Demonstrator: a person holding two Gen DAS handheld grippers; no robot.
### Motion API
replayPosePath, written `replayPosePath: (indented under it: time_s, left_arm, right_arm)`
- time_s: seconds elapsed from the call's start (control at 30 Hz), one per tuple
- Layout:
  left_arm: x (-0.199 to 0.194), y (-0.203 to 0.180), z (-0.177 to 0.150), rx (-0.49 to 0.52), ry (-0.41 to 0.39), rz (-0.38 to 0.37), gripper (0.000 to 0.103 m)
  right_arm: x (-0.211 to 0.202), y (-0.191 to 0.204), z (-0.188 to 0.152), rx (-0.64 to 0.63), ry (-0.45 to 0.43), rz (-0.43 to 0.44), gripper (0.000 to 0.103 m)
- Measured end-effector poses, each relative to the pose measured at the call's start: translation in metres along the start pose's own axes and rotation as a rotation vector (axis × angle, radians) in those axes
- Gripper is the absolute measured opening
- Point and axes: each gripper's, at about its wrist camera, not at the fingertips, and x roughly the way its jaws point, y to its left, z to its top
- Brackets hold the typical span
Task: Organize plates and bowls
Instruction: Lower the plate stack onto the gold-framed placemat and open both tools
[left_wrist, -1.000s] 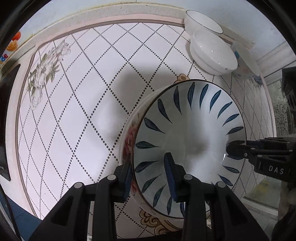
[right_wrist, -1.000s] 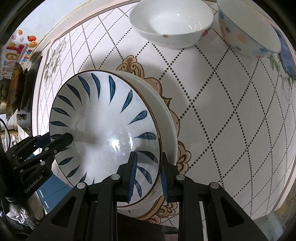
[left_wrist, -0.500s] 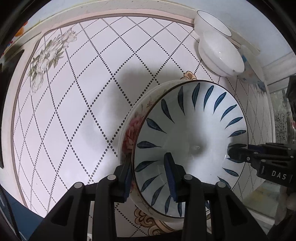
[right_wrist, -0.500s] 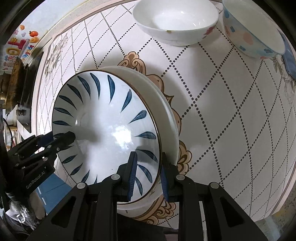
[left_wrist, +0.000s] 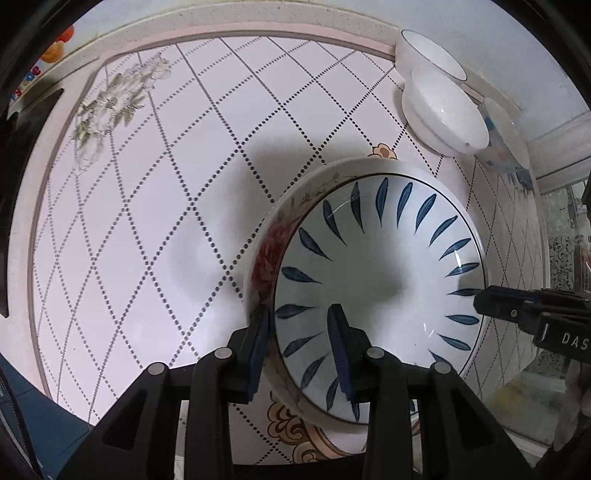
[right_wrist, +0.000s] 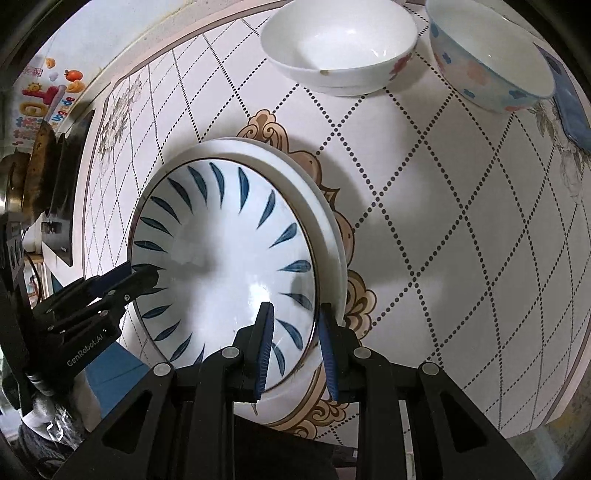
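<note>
Both tongs are gripping opposite rims of the leaf-patterned plate (left_wrist: 376, 273), left tongs (left_wrist: 299, 354) and right tongs (right_wrist: 295, 350) holding it mouth-up, nested in a floral plate (left_wrist: 266, 254) over the surface (left_wrist: 147, 221).

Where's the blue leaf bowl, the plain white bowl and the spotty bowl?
Blue leaf bowl (right_wrist: 221, 258), right wrist view, inner bottom.
White bowl (right_wrist: 340, 44), right wrist view, inside.
Spotty bowl (right_wrist: 476, 79), right wrist view, outer wall.

Diamond-patterned tabletop (left_wrist: 155, 229), cartoon stickers (right_wrist: 40, 107) on the wall
</note>
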Motion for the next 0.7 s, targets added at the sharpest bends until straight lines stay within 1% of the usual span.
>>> replayPosePath:
  time_s: [0.13, 0.27, 0.33, 0.4, 0.5, 0.7]
  left_arm:
    - [-0.027, 0.001, -0.008, 0.013, -0.046, 0.014, 0.030]
    - [-0.063, 0.001, -0.020, 0.041, -0.111, 0.030, 0.030]
    - [-0.083, 0.001, -0.028, 0.050, -0.146, 0.020, 0.030]
    - [-0.097, -0.002, -0.033, 0.055, -0.163, 0.011, 0.030]
    - [-0.126, -0.002, -0.047, 0.066, -0.198, -0.012, 0.030]
    - [-0.167, -0.011, -0.075, 0.095, -0.239, -0.038, 0.030]
  right_arm:
    - [-0.012, 0.001, -0.008, 0.006, -0.028, 0.002, 0.028]
    - [-0.034, 0.012, -0.028, -0.004, -0.071, -0.036, 0.028]
    - [-0.047, 0.019, -0.042, -0.012, -0.103, -0.049, 0.028]
    - [-0.064, 0.028, -0.059, -0.009, -0.141, -0.060, 0.030]
    - [-0.088, 0.036, -0.084, 0.002, -0.192, -0.046, 0.031]
    - [-0.138, 0.066, -0.139, -0.017, -0.306, -0.053, 0.031]
